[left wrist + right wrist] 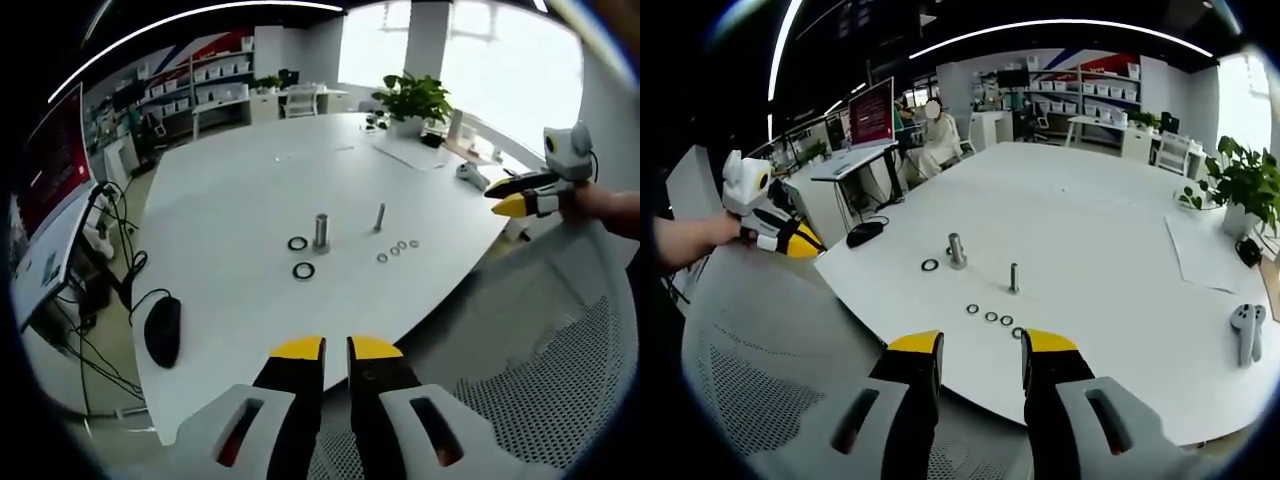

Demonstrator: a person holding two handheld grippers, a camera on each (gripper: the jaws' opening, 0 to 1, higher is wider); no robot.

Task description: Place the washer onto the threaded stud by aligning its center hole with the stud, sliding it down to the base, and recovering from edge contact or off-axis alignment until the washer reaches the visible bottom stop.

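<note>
On the white table (230, 190) in the left gripper view, a washer (304, 270) lies just before the threaded stud (322, 231), well beyond the left gripper (336, 348), whose jaws stand slightly parted, empty. From the right gripper view, the right gripper (981, 343) is open and empty, small washers (991, 317) just ahead, stud (956, 249) farther.

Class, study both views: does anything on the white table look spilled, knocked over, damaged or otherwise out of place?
Nothing stands out. Both studs, the thick one and the thin one, stand upright; the small washers lie flat in a row, the two larger rings flat beside the thick stud.
</note>
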